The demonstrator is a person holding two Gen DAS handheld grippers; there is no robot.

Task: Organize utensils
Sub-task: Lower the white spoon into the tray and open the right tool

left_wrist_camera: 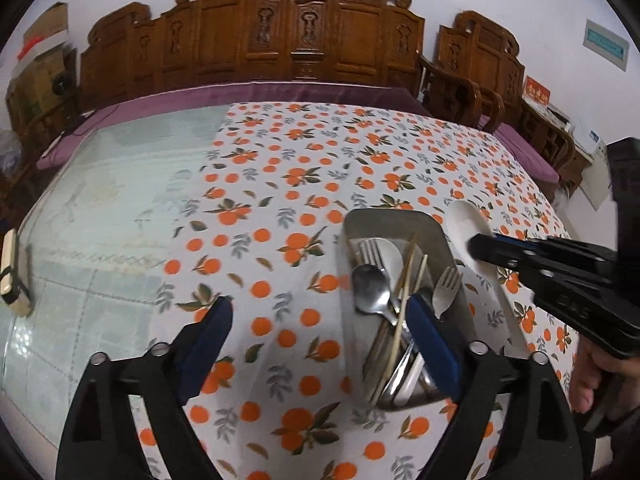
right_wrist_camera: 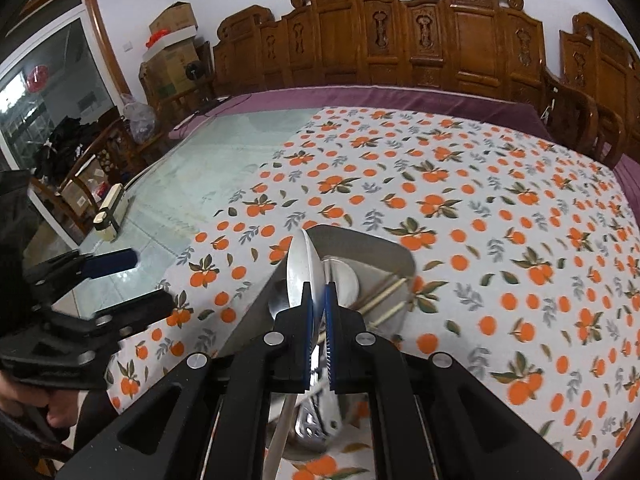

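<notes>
A metal tray [left_wrist_camera: 356, 220] lies on the orange-print tablecloth and holds a metal spoon [left_wrist_camera: 370, 286], a metal fork [left_wrist_camera: 372, 246], a white fork [left_wrist_camera: 445, 290], chopsticks [left_wrist_camera: 406, 276] and a white spoon. My right gripper [right_wrist_camera: 318, 292] is shut on a white ladle-like spoon [right_wrist_camera: 302, 264], held over the tray [right_wrist_camera: 372, 246]; it also shows in the left wrist view [left_wrist_camera: 468, 220], at the tray's right side. My left gripper [left_wrist_camera: 320, 312] is open and empty, its right finger over the tray's near end.
The tablecloth [left_wrist_camera: 304, 152] covers the right part of a glass-topped table [left_wrist_camera: 104, 208]. A small cream box [left_wrist_camera: 14, 276] lies at the table's left edge. Carved wooden benches [left_wrist_camera: 296, 36] with purple cushions stand behind the table.
</notes>
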